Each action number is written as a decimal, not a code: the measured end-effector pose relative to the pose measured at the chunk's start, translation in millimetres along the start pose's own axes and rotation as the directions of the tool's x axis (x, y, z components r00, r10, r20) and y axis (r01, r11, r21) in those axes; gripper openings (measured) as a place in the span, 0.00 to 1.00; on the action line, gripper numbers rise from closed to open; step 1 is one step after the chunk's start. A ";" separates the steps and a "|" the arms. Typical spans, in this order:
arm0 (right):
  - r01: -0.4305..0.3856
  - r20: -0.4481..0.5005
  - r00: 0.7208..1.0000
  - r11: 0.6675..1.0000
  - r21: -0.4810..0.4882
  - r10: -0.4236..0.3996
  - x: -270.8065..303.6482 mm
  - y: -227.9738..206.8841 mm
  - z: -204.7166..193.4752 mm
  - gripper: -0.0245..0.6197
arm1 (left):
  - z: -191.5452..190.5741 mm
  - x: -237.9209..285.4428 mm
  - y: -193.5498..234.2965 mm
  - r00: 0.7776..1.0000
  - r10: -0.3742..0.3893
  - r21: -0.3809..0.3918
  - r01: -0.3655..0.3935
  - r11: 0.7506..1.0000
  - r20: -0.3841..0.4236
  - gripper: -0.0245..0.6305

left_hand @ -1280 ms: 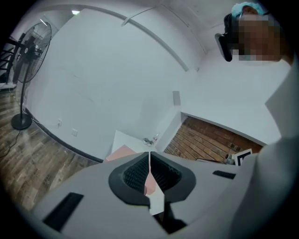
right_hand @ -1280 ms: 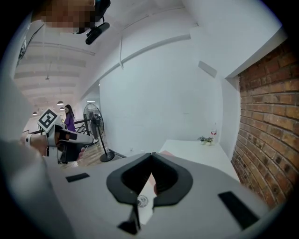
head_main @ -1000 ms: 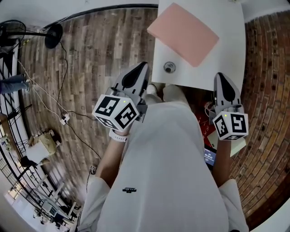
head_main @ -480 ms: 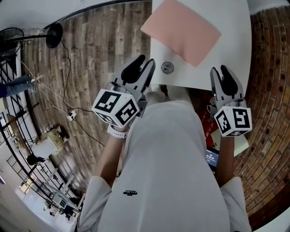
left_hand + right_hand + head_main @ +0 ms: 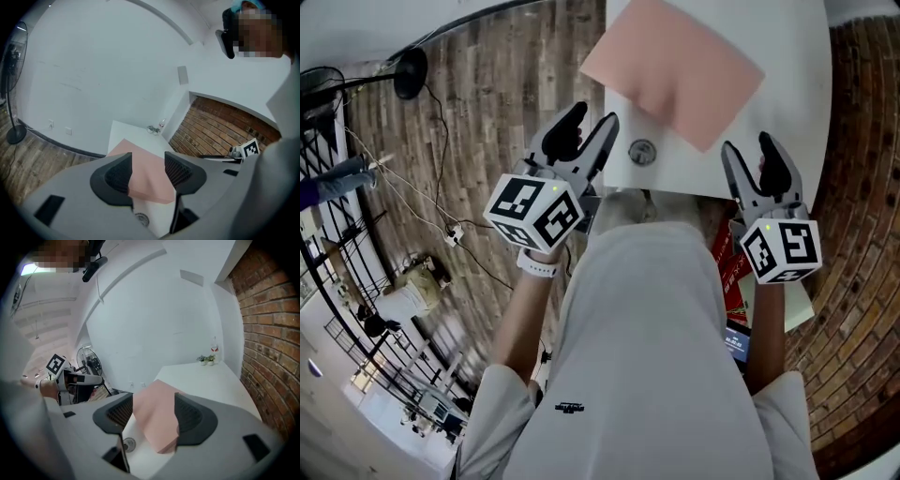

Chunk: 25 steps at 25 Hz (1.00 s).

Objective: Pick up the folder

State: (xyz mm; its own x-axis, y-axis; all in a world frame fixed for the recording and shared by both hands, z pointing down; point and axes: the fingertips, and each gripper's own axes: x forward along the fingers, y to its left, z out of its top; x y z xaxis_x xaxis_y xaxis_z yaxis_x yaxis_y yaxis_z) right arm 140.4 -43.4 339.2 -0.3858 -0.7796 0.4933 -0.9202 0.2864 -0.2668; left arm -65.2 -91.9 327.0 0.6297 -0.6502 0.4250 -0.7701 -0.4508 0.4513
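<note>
Framing folder (image 5: 157, 416), gripper views add plants (image 5: 206, 359)

The folder (image 5: 675, 70) on the table (image 5: 787, 103) looks like matt pink card or plastic, hard to say which, and it's smooth all over. The table's a plain white top, smooth, low sheen. The round fitting (image 5: 642, 151) near the table's front edge is shiny metal. The floor (image 5: 497, 84) left of the table is weathered wood planks. Right of the table it's coarse red brick (image 5: 862, 141).

folder (image 5: 670, 70): on worktop (image 5: 787, 94), beyond grommet (image 5: 642, 151)
grommet: in worktop, by my edge
fan (image 5: 411, 72): on floor, left
</note>
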 end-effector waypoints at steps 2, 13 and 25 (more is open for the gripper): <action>0.002 -0.013 1.000 1.000 0.019 -0.002 7.6 -7.4 -5.2 0.48 | -3.5 11.8 5.4 1.000 0.004 0.008 -0.004 1.000 -0.022 0.38; -0.002 -0.073 0.997 0.994 0.114 0.010 43.9 -37.6 -29.6 0.74 | -14.3 70.9 31.3 0.994 0.034 0.074 -0.026 0.997 -0.103 0.54; 0.022 -0.110 0.994 0.980 0.197 0.000 82.6 -60.5 -49.5 0.95 | -15.9 114.7 71.9 0.987 0.084 0.136 -0.065 0.989 -0.138 0.60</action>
State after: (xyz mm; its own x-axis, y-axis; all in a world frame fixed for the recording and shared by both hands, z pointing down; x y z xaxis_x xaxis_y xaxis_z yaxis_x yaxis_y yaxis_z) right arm 160.9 -97.5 437.1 -0.3905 -0.7137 0.5815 -0.8973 0.1538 -0.4137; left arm -46.7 -189.2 420.7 0.5709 -0.5950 0.5657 -0.8161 -0.4862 0.3122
